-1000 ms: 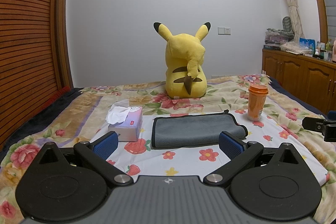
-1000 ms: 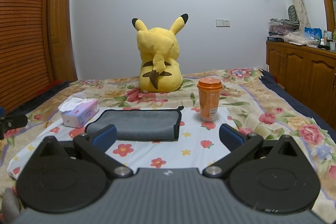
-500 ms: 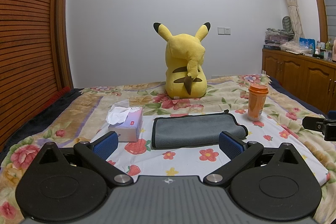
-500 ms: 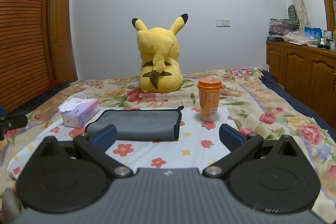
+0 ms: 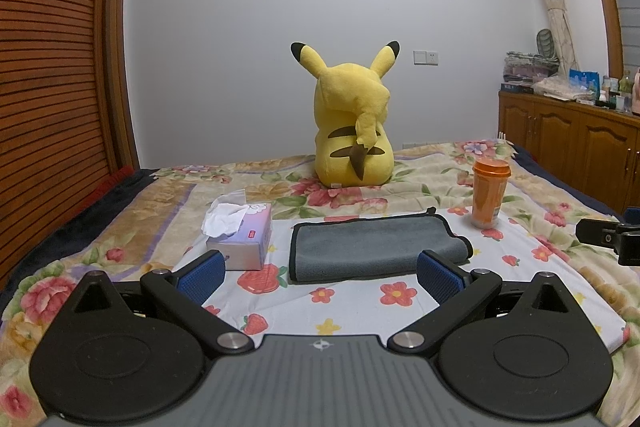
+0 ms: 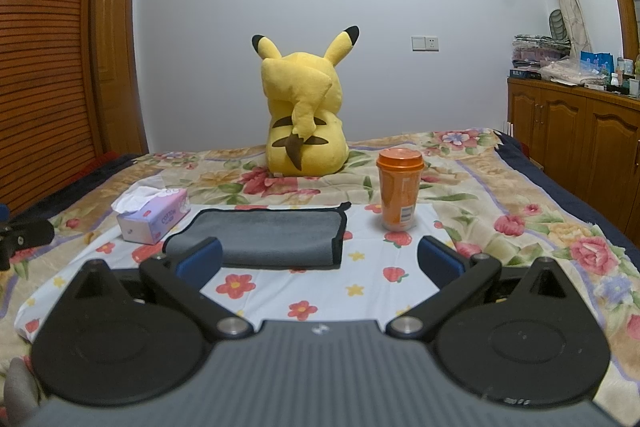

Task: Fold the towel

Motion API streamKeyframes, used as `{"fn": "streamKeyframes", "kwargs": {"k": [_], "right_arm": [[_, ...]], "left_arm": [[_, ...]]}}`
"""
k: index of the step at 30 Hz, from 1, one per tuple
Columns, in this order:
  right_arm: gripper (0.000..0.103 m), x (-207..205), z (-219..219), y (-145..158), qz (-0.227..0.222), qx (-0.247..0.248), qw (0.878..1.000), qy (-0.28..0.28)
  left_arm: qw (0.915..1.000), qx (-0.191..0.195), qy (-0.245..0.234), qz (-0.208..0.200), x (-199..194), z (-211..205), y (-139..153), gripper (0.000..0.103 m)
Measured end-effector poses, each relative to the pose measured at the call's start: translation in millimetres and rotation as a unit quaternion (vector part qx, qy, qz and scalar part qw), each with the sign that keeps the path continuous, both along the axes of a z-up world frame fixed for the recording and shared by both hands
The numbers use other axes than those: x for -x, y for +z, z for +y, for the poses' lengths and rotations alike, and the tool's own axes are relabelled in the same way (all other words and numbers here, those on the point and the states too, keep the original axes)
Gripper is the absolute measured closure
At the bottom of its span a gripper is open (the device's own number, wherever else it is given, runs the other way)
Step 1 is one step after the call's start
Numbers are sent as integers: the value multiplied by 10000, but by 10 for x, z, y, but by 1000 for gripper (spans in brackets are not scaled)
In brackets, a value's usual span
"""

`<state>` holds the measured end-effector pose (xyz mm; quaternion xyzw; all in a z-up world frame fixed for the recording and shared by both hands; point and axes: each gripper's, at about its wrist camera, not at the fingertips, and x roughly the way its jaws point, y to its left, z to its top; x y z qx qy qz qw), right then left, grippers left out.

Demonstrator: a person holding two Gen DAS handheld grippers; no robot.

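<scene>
- Both tools, left tool point(image 5: 320, 273) and right tool point(image 6: 320, 259), are held spread wide and empty.
- Grey towel point(image 5: 374, 247) lies on the bed point(image 5: 532, 187), between tissue box point(image 5: 244, 237) and orange cup point(image 5: 490, 193).
- Near corners should be pinched together, lifted evenly.

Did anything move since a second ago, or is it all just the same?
Nothing visibly changed. The towel lies folded on the bed between the tissue box and the orange cup, and the left hand-held gripper and right hand-held gripper are both open and short of it, as before.
</scene>
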<state>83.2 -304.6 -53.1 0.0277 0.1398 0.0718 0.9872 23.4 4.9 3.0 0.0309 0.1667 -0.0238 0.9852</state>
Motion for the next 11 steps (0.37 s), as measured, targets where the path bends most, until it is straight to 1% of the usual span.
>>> {"fn": "streamKeyframes", "kwargs": {"k": [11], "right_arm": [[0,0,3,1,-1,4,10000,0]], "left_arm": [[10000,-11,3,1,2,7,-5,0]]}}
